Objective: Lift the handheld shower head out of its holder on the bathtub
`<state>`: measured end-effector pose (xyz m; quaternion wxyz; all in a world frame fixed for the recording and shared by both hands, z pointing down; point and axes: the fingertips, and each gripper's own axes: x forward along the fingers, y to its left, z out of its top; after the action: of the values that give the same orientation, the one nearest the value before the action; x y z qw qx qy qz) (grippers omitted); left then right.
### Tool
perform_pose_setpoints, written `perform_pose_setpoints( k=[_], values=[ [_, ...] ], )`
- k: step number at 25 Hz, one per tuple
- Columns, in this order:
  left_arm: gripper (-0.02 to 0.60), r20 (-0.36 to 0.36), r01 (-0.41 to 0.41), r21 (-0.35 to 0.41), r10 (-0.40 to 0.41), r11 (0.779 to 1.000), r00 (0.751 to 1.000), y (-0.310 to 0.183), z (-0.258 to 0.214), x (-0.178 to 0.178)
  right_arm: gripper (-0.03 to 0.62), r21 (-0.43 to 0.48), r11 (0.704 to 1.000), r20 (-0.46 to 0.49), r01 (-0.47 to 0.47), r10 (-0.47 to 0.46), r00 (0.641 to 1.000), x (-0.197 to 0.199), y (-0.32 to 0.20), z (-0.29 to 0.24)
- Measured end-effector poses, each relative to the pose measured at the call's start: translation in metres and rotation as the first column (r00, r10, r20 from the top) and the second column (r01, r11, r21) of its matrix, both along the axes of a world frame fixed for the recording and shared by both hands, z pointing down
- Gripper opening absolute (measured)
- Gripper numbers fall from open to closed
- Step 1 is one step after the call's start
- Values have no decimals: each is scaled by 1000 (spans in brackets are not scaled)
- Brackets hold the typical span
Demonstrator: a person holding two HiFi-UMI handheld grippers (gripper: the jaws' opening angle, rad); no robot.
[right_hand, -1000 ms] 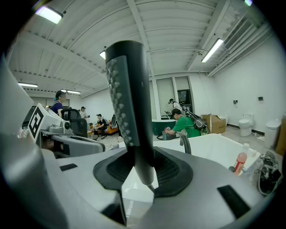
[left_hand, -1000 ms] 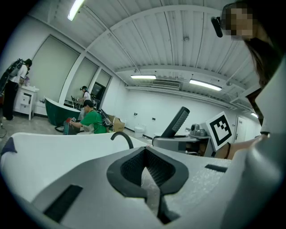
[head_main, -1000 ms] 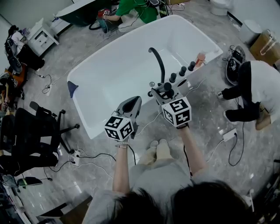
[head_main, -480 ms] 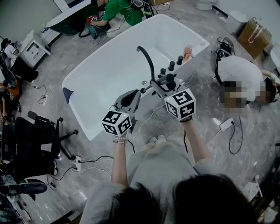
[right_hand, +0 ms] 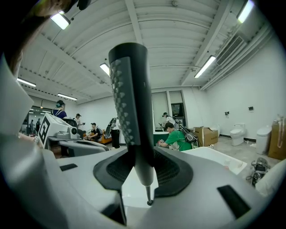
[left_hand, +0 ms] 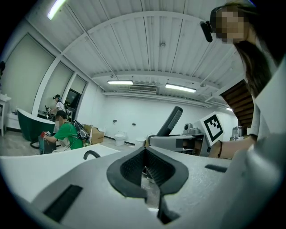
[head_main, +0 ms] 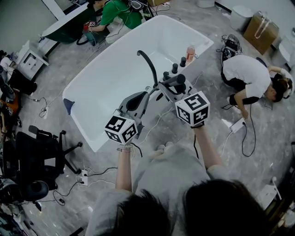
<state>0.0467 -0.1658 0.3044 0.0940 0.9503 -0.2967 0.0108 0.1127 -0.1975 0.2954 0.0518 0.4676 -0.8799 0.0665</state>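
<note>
The white bathtub (head_main: 87, 120) lies across the head view, with a black curved spout (head_main: 148, 64) and three black knobs (head_main: 174, 68) on its near rim. My right gripper (head_main: 167, 87) is shut on the shower head (head_main: 173, 80), a black stick held above that rim. In the right gripper view the shower head (right_hand: 129, 98) stands upright between the jaws of the right gripper (right_hand: 142, 167), its silver lower end pointing down. My left gripper (head_main: 143, 97) hovers just to the left, shut with nothing in it. In its own view the left gripper (left_hand: 147, 172) faces the shower head (left_hand: 172, 120).
A pink bottle (head_main: 190, 51) stands on the tub's far rim. A person in green (head_main: 117, 11) crouches beyond the tub and a person in white (head_main: 246, 73) bends down at the right. A black office chair (head_main: 37, 152) and a power strip with cables (head_main: 85, 175) are on the floor at the left.
Both grippers have risen together. The right one has carried the shower head up and away from the tub rim by the knobs.
</note>
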Motion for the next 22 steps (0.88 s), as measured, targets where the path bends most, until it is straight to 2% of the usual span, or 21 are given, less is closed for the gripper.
perform_pose_setpoints(
  k=[9, 15, 22],
  values=[
    [5, -11, -44, 57, 45, 997, 999, 6, -25, 14, 133, 34, 999, 14, -27, 27, 1000, 24, 7, -25],
    [5, -13, -78, 60, 79, 995, 997, 6, -23, 30, 133, 43, 994, 27, -97, 96, 995, 50, 15, -29],
    [5, -21, -110, 58, 111, 992, 994, 3, -20, 46, 132, 50, 991, 20, -123, 122, 992, 60, 16, -25]
  ],
)
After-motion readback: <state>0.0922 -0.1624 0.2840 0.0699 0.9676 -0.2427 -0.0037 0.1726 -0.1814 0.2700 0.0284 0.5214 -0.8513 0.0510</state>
